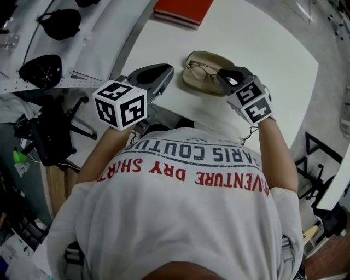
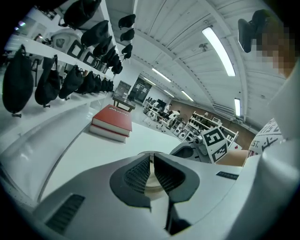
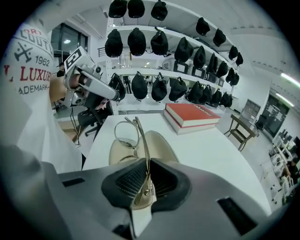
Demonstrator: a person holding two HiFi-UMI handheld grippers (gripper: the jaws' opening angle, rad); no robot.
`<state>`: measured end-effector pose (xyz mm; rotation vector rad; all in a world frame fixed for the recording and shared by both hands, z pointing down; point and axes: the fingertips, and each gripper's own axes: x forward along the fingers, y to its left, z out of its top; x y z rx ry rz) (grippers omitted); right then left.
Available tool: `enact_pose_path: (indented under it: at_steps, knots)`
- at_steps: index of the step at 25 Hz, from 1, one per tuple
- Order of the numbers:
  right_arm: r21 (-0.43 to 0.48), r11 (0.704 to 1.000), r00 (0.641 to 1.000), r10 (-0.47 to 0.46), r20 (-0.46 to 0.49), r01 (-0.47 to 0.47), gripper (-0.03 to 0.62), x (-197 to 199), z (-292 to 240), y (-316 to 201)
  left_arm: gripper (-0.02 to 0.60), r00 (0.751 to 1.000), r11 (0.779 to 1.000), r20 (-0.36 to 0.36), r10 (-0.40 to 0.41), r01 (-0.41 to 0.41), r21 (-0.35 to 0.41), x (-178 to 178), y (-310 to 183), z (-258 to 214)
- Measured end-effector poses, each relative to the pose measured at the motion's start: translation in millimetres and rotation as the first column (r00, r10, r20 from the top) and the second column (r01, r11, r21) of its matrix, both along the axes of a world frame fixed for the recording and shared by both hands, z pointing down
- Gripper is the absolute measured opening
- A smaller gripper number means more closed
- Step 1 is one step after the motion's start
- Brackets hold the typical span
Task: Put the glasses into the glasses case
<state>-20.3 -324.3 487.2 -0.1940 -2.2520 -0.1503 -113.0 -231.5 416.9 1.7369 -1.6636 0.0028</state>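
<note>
We hold the glasses in the right tongs, whose jaws are pinched nearly together on one thin side arm close to its hinge. The lenses stick out ahead of the jaws, with the frame tilted up on edge. The open tan case lies on the white table directly under and just ahead of these tongs. Its long axis runs away from the jaws along nearly the same line as the gripped arm. The lenses hang over the far left part of the shell, and we cannot tell if they already touch it. We judge the coming move to be a short drop with a roll, so the frame goes flat along the length of the case. The left tongs have their jaws drawn together on nothing. They sit just beside the near end of the case, apart from it, with the case straight ahead of their tips. The right hand is nearer the work. A red book lies well beyond both.
</note>
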Motion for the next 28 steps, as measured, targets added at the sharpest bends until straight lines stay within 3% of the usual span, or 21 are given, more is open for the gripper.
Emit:
enact_pose_path:
  at_steps: [10, 28]
  knots:
    - [-0.011, 0.996, 0.995, -0.085, -0.048, 0.085, 0.041, 2.7, 29.4, -4.2, 0.048, 0.998, 0.998, 0.001, -0.069, 0.069, -0.011, 12.4, -3.5, 9.1]
    - [0.017, 0.99, 0.979, -0.139, -0.151, 0.143, 0.041, 1.2, 53.5, 8.4, 0.048, 0.998, 0.998, -0.009, -0.066, 0.066, -0.019, 2.7, -1.4, 15.2]
